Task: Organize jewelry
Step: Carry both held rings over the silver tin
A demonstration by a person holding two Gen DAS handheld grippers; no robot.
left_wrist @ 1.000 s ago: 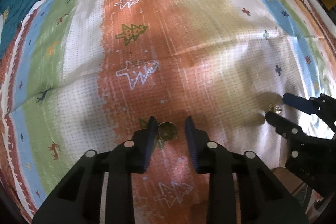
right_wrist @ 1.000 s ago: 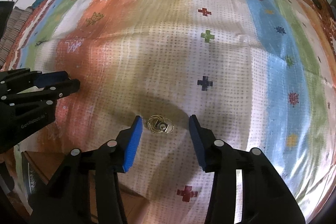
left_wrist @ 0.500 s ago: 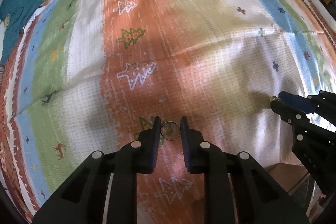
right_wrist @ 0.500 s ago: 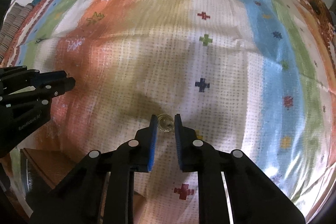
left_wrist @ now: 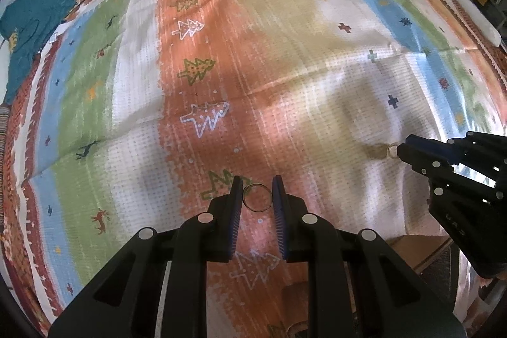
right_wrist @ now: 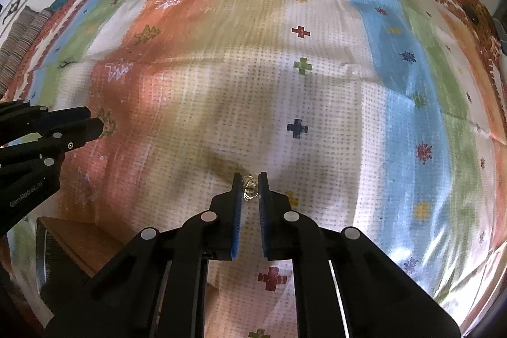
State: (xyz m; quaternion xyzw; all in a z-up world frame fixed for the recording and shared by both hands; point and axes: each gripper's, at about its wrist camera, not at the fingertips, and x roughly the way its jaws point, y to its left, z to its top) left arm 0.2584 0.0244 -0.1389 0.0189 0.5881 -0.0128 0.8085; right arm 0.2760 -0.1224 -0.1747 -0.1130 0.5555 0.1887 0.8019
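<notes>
Grippers both point steeply down over a striped cloth [left_wrist: 285, 59] with tree and cross motifs. Left gripper [left_wrist: 257, 195] clamps a thin gold ring [left_wrist: 257, 198] by its edges between the blue pads, over the orange stripe; jaws have just been closing on it. Right gripper [right_wrist: 250, 189] pinches a small gold jewelry piece [right_wrist: 249, 186], maybe an earring or knotted ring, too small to tell, over the white stripe; its jaws have just closed on it. In the left view the right gripper sits at far right, well apart from the ring. Teal garment [left_wrist: 31, 21] lies at the far left corner. Brown box [right_wrist: 79, 239] pokes in near the left edge.
</notes>
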